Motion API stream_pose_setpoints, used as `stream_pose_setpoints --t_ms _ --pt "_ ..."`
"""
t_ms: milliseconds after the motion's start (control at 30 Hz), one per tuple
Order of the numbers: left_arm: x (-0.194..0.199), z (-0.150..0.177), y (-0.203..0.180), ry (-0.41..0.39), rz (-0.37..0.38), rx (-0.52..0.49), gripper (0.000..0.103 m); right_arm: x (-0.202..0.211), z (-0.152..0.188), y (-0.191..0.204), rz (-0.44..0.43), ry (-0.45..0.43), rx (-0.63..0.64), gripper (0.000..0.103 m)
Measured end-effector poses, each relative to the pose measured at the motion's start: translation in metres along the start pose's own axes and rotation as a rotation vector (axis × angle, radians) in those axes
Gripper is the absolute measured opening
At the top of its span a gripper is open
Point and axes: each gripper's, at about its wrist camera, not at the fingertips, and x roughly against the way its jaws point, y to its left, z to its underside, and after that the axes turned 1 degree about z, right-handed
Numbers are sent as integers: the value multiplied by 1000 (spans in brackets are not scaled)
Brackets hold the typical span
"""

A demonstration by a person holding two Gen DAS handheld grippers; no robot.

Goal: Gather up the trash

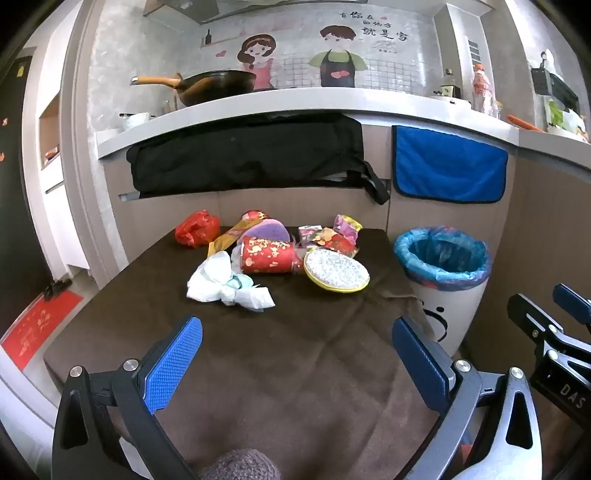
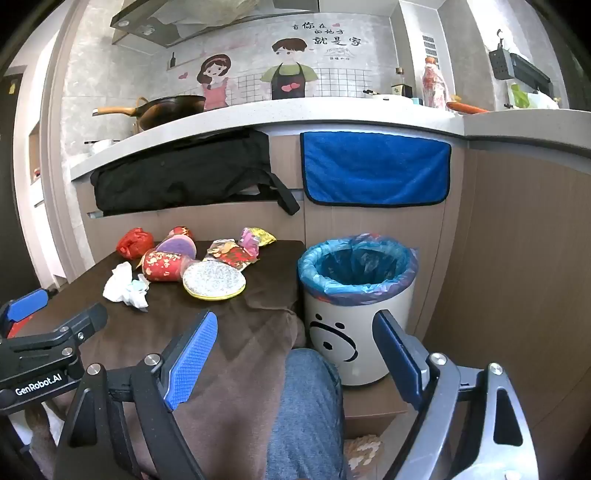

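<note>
Two grippers poised over a table of trash, jaws wide and empty.

One white tissue wad (image 1: 229,282), one red paper cup (image 1: 267,254), one round glittery pad (image 1: 336,270), one red bag (image 1: 195,227) and several wrappers (image 1: 328,236) sit at twelve o'clock on the brown cloth (image 1: 295,369); one lined bin (image 2: 356,295) stands at two. Left gripper (image 1: 295,354) and right gripper (image 2: 295,350) tilt slightly downward, touching nothing.

Home kitchen: wok (image 1: 218,85) on white counter (image 1: 295,99) w/ range hood (image 2: 155,22) above, cartoon cook decals (image 2: 288,70) on tiled wall, sauce bottles (image 2: 434,83), blue towel (image 2: 375,168) hung on cabinet front.
</note>
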Motion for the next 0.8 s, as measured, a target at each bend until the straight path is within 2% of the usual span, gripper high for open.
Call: stream_pose_setpoints --t_ms 800 --pt "0 0 0 8 -1 1 102 0 0 2 4 8 4 84"
